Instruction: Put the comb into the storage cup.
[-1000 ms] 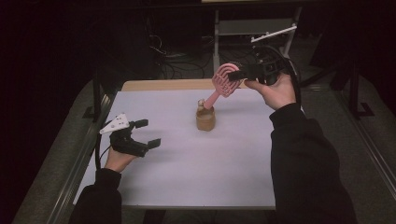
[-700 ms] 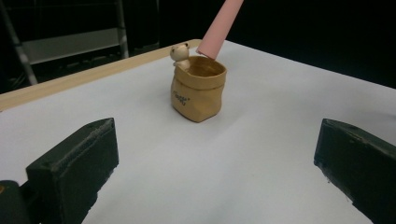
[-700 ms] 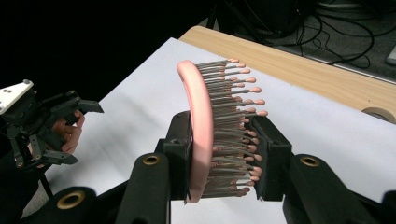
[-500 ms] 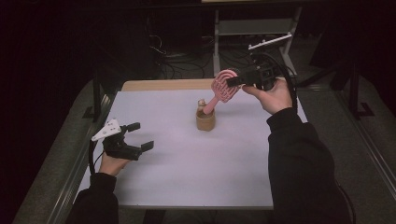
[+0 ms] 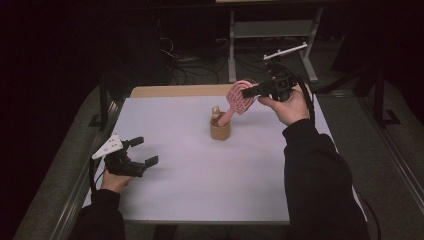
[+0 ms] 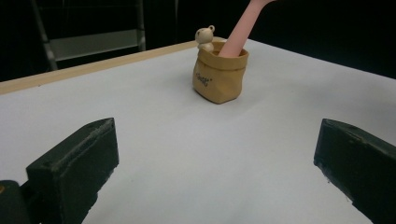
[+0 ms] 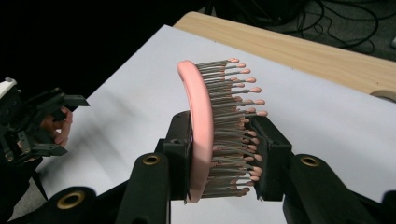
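Observation:
A pink hairbrush (image 5: 239, 97) stands slanted, its handle (image 6: 240, 30) down inside a small tan pouch (image 5: 220, 131) at the middle of the table. A tiny bear figure (image 6: 204, 37) sits at the rim of the pouch (image 6: 219, 77). My right gripper (image 5: 250, 92) is shut on the brush head (image 7: 201, 121), one pad on its pink back and the other against the bristle tips. My left gripper (image 5: 142, 151) hovers low over the near left of the white tabletop, open, nothing between its jaws (image 6: 215, 172); it faces the pouch.
The white tabletop (image 5: 200, 190) has a wooden strip (image 5: 170, 91) along its far edge. Beyond it stand a metal shelf frame (image 5: 270, 30) and floor cables. A metal rail (image 5: 75, 200) runs along the table's left side.
The right gripper has lowered the brush a little, its handle sinking toward the pouch. The left gripper has drifted left, toward the near edge, and lower, still open.

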Motion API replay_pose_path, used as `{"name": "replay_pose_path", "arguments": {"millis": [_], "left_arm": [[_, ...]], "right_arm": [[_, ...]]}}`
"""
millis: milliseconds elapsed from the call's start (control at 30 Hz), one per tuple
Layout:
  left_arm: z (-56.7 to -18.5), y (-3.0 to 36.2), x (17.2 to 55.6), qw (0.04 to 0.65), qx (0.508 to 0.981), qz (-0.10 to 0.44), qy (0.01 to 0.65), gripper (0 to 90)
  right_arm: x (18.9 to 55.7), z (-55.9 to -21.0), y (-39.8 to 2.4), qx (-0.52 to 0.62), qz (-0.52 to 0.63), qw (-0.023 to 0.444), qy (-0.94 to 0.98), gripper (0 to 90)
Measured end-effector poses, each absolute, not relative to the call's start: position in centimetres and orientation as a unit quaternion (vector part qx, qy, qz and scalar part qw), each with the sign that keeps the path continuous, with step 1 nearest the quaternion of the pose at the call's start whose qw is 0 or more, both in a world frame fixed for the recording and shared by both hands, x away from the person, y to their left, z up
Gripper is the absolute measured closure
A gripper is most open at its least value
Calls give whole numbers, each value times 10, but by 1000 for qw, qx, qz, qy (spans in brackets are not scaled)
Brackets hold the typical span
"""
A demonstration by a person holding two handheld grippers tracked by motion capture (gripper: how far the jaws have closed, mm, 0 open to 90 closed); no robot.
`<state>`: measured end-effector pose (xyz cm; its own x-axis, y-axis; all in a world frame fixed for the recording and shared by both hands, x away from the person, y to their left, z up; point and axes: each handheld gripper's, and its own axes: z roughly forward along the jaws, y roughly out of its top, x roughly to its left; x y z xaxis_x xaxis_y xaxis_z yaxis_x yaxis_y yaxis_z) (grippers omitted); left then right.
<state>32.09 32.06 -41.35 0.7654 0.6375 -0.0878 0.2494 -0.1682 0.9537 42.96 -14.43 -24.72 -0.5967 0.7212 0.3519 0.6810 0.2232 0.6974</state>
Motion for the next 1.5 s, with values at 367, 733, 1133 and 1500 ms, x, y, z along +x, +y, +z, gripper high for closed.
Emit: {"name": "replay_pose_path", "arguments": {"millis": [367, 733, 1133, 1500], "left_arm": [[-423, 322, 316, 549, 757, 165, 313, 0], [-430, 328, 316, 544, 754, 170, 327, 0], [-431, 329, 316, 543, 753, 167, 332, 0], [-434, 328, 317, 537, 758, 161, 334, 0]], "right_arm": [[436, -259, -138, 456, 430, 21, 778, 628], [444, -280, -131, 466, 421, 8, 778, 628], [446, -283, -131, 481, 437, 0, 760, 622], [445, -288, -138, 492, 447, -11, 747, 612]]}}
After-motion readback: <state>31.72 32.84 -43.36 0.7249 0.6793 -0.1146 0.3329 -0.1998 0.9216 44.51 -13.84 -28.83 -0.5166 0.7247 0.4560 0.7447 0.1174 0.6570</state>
